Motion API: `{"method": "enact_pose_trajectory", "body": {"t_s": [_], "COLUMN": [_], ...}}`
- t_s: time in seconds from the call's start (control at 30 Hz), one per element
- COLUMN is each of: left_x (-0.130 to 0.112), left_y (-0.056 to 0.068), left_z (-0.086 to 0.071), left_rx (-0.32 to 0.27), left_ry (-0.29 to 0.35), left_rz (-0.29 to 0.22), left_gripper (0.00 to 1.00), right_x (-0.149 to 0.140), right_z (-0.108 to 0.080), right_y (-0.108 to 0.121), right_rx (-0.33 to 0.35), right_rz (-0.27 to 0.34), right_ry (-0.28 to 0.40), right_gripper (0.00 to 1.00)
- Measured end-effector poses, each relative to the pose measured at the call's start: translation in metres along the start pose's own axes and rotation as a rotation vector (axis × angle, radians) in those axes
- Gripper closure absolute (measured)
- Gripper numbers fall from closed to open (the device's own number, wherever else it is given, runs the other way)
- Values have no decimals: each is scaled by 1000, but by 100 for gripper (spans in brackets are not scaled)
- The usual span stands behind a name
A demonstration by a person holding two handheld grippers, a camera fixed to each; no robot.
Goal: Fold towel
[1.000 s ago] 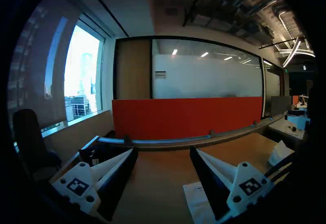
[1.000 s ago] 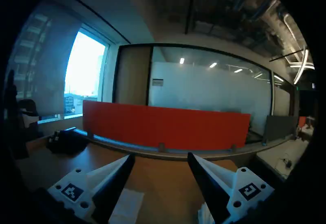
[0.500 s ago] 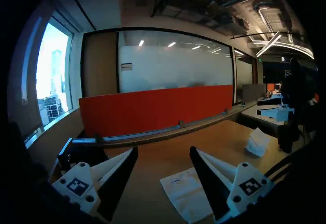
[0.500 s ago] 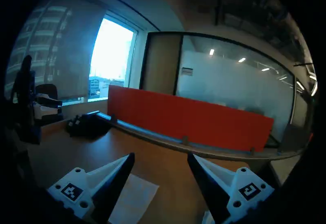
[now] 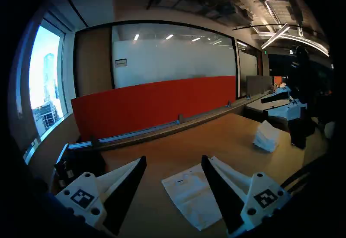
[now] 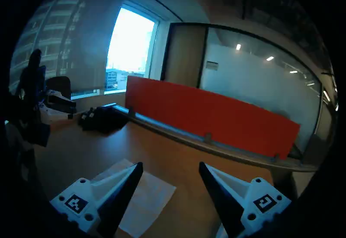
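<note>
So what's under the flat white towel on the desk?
The towel lies flat on the bare wooden desk, with no bulge beneath it. Its right edge is hidden behind a finger of the left gripper.

I am looking at an office: a long wooden desk [image 5: 173,151] with a red divider panel [image 5: 151,104] along its far edge, a frosted glass wall [image 5: 173,60] beyond, a window [image 5: 43,91] onto city towers at left, and strip lights [image 5: 277,32] overhead at right.

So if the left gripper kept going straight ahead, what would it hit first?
Probably the red divider behind the desk; the towel lies lower, under its line. Depth is unclear.
</note>
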State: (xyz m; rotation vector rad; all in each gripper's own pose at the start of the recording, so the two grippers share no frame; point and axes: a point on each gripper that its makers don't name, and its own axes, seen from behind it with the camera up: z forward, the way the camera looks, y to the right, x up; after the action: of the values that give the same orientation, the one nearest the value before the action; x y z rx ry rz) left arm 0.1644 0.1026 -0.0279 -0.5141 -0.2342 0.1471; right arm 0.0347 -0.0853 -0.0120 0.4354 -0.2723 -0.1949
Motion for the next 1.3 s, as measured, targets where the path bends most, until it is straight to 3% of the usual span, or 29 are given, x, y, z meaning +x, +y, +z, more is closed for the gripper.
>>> {"method": "enact_pose_trajectory", "body": {"t_s": [0.4,0.8,1.3], "left_x": [-55,-101,-165], "left_y": [16,42,60], "left_z": [14,23,30], "left_rx": [-32,-92,-142], "left_ry": [-105,-183,-286], "left_rz": [18,42,41], "left_gripper": [6,6,6], "right_x": [-54,-96,-151], "right_z": [6,16,23], "right_y": [-18,-35,-54], "right_rx": [49,91,139], "right_rz": [3,-20,-10], "right_ry": [-110,-172,-256], "right_gripper": [0,0,0]}}
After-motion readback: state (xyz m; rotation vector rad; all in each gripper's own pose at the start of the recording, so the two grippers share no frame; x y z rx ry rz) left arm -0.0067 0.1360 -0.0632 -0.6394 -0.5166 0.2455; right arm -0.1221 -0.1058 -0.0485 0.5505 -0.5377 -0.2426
